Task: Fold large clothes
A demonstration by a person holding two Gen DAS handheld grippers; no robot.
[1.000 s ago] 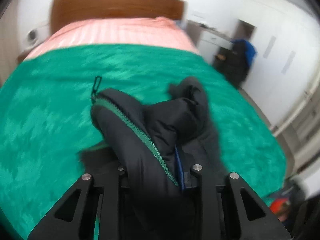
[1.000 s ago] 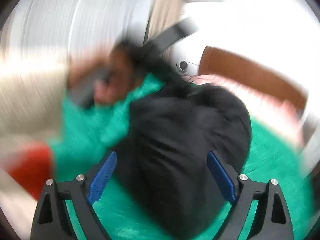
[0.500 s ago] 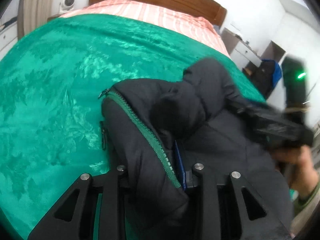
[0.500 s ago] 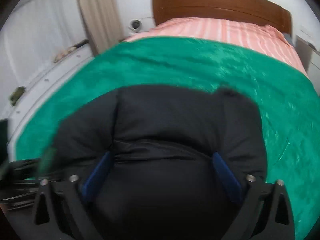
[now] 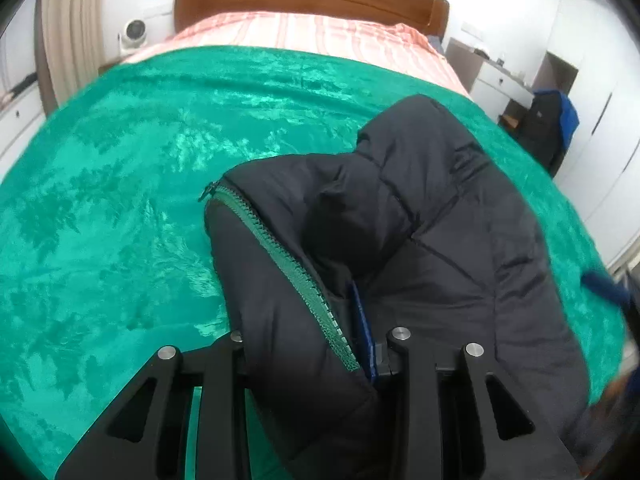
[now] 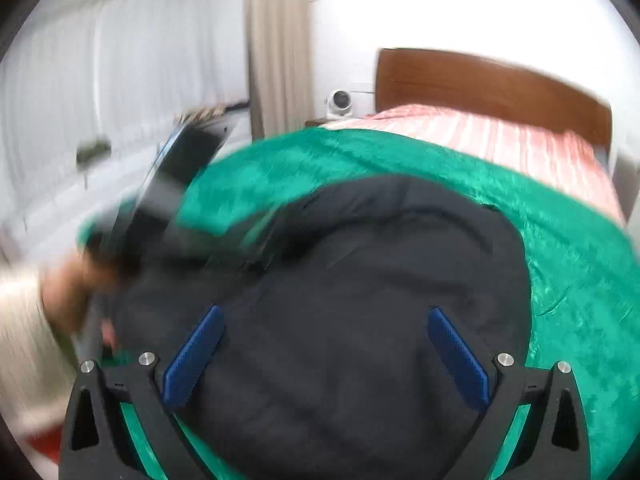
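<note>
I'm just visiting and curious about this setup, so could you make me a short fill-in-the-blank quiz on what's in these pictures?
1. The black puffer jacket lies on a ____ blanket.
2. The left hand-held gripper is clamped on the jacket's edge beside its green ____.
3. The right hand-held gripper has its blue pads spread ____ over the jacket.
4. The bed's headboard is made of ____.

Answers: green; zipper; wide apart; wood
</note>
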